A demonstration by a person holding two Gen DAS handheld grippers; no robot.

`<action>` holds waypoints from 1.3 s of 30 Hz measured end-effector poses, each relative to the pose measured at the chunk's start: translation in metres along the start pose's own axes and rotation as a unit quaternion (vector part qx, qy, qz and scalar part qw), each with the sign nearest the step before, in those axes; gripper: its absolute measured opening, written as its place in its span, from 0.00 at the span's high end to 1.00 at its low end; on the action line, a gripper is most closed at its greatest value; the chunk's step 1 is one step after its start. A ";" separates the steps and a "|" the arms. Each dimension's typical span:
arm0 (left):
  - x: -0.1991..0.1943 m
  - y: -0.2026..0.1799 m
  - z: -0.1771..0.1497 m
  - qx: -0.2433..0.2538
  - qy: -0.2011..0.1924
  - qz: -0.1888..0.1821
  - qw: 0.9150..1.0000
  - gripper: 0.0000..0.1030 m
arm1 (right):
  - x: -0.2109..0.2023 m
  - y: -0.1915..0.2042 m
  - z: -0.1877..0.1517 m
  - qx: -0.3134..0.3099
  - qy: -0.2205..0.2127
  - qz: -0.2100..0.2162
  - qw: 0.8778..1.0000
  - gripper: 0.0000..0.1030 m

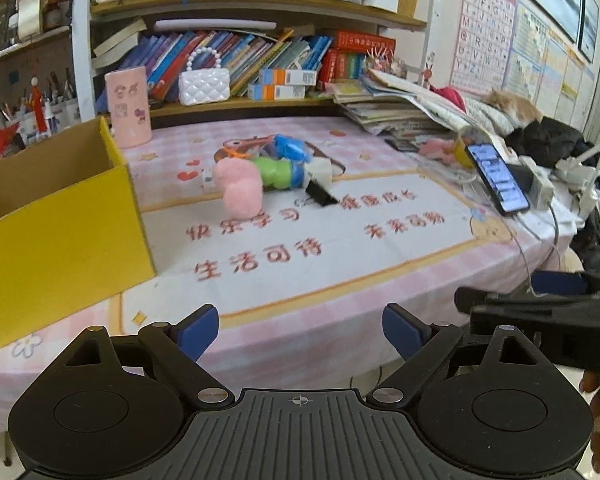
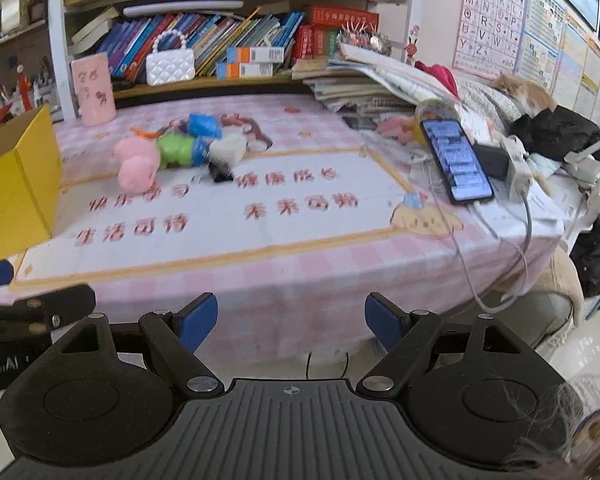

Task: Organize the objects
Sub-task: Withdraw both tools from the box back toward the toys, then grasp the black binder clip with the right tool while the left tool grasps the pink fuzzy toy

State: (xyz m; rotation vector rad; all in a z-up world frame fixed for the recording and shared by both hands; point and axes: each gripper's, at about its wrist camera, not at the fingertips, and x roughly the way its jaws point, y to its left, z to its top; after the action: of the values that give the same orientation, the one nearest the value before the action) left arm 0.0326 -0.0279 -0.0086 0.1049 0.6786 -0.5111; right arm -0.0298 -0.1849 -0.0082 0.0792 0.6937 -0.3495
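Pink plush toy [image 1: 238, 188] | beyond empty left tongs [image 1: 300, 330] | seemingly untouched

Yellow box [image 1: 60, 220], pink-checked tablecloth [image 1: 340, 292] with red characters, pink pompom [image 1: 240, 188], green-blue toy [image 1: 280, 172]

Counter [image 1: 340, 264]: we see it spread before both grippers, with the shelf [image 1: 240, 104] behind it.
Box [image 1: 52, 216]: stands on the counter's left side, open at the top.
Toy pile [image 1: 268, 172]: lies mid-counter, right of the box, with the clip [image 1: 320, 196] at its near right edge.
Cylinder [image 1: 128, 108]: upright behind the box, before the shelf.
Handbag [image 1: 204, 84]: on the lower shelf, before the books.
Phone [image 1: 496, 180]: propped at the counter's right side.
Paper stack [image 1: 384, 108]: far right, behind the phone.
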 end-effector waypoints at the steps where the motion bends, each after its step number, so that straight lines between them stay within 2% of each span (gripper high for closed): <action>1: 0.004 -0.003 0.004 -0.002 -0.003 0.006 1.000 0.11 | 0.003 -0.004 0.006 0.001 -0.007 0.002 1.000 0.23; 6: 0.023 -0.010 0.021 -0.024 -0.004 0.043 0.999 0.11 | 0.017 -0.022 0.030 -0.001 -0.030 0.015 0.999 0.23; 14: 0.047 -0.030 0.044 -0.022 -0.015 0.086 0.996 0.13 | 0.045 -0.044 0.052 -0.016 -0.026 0.047 0.998 0.26; 19: 0.062 -0.030 0.058 -0.045 -0.010 0.110 0.993 0.31 | 0.062 -0.055 0.061 -0.018 -0.014 0.083 0.996 0.33; 26: 0.083 -0.021 0.075 -0.083 -0.003 0.164 0.983 0.32 | 0.086 -0.066 0.073 -0.021 -0.006 0.106 0.994 0.33; 28: 0.089 -0.023 0.081 -0.066 -0.004 0.168 0.984 0.32 | 0.088 -0.070 0.075 -0.022 -0.015 0.104 0.994 0.33; 33: 0.104 -0.039 0.087 0.018 0.011 0.165 0.986 0.31 | 0.087 -0.072 0.081 -0.020 -0.034 0.099 0.994 0.33; 36: 0.111 -0.047 0.091 0.035 0.024 0.158 0.987 0.31 | 0.080 -0.074 0.081 -0.015 -0.035 0.107 0.994 0.33; 39: 0.110 -0.052 0.096 0.036 0.007 0.153 0.988 0.30 | 0.074 -0.073 0.077 -0.027 -0.040 0.106 0.993 0.33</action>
State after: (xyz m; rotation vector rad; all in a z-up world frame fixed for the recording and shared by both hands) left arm 0.1352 -0.1443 0.0009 0.2759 0.6448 -0.2390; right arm 0.0457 -0.2891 0.0071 0.0851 0.6081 -0.1295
